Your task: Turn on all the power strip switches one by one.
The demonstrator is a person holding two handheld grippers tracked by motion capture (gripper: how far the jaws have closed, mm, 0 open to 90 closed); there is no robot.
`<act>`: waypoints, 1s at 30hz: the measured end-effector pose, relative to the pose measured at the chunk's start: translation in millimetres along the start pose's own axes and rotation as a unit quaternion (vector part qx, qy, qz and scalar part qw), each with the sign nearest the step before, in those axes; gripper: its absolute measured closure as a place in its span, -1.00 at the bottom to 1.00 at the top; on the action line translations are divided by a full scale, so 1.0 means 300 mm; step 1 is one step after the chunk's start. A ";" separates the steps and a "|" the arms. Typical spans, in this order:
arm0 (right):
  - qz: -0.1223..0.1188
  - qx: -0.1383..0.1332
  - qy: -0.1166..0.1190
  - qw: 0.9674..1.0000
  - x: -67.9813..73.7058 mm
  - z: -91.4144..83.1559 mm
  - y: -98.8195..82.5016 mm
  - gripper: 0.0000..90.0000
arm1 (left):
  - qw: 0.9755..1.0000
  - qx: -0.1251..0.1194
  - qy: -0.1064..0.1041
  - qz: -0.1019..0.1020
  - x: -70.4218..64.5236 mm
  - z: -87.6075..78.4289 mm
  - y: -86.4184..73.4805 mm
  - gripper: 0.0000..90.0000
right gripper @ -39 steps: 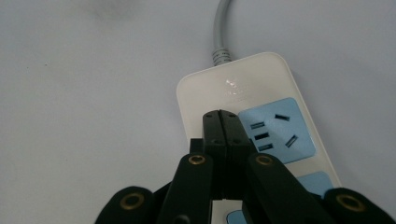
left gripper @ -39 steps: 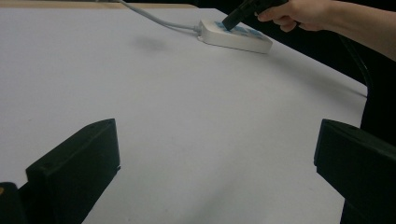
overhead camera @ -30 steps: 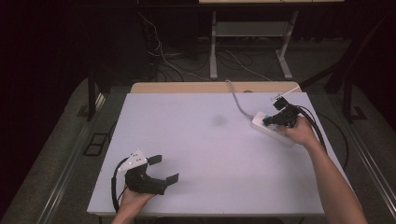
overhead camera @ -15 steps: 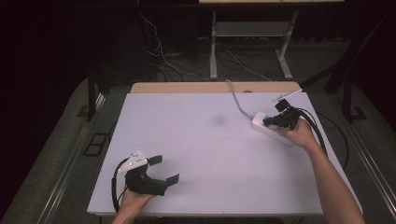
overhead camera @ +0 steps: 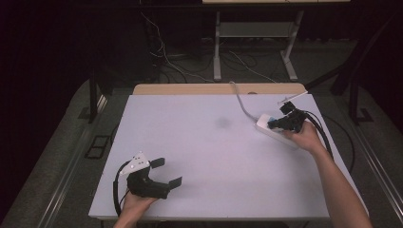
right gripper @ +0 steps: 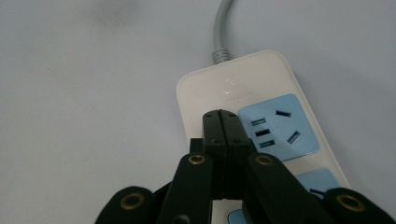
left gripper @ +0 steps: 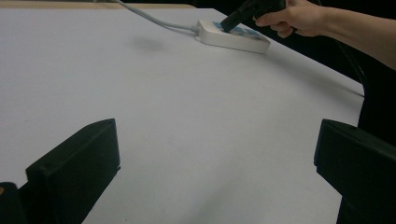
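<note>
A white power strip (overhead camera: 266, 128) with blue socket panels (right gripper: 278, 128) lies near the right edge of the white table (overhead camera: 209, 156). Its grey cable (overhead camera: 240, 102) runs off over the far edge. My right gripper (overhead camera: 272, 124) is shut, nothing between its jaws. Its joined tips (right gripper: 222, 116) rest on the strip's top just left of the first blue socket, near the cable end. In the left gripper view the same power strip (left gripper: 243, 39) shows far off under the right gripper (left gripper: 229, 25). My left gripper (overhead camera: 167, 172) lies at the table's front left, open and empty.
A faint dark smudge (overhead camera: 222, 122) marks the table's middle. A wooden strip (overhead camera: 218, 89) borders the far edge. Beyond it stand metal frame legs (overhead camera: 217, 47) and loose floor cables (overhead camera: 164, 61). The right gripper's black cable (overhead camera: 328, 137) hangs off the right edge.
</note>
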State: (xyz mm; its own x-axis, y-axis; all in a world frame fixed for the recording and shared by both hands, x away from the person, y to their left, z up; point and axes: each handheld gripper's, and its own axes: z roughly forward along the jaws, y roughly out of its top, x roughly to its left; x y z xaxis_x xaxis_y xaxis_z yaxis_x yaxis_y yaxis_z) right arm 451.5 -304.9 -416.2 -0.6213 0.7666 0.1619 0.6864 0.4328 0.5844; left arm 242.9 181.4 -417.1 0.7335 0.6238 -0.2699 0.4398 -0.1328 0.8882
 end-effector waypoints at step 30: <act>0.034 -0.039 -0.010 0.999 0.040 -0.126 0.019 0.53 | 1.000 -0.002 -0.007 -0.004 -0.001 0.004 0.002 -1.00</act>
State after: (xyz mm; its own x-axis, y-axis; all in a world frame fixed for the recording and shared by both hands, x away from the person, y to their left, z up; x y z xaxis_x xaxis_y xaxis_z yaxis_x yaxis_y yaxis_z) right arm 433.8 -311.2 -380.9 -0.5653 0.8032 0.1878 0.6950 0.3411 0.6330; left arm 243.7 180.3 -416.9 0.7373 0.6142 -0.2814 0.4429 -0.1248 0.8879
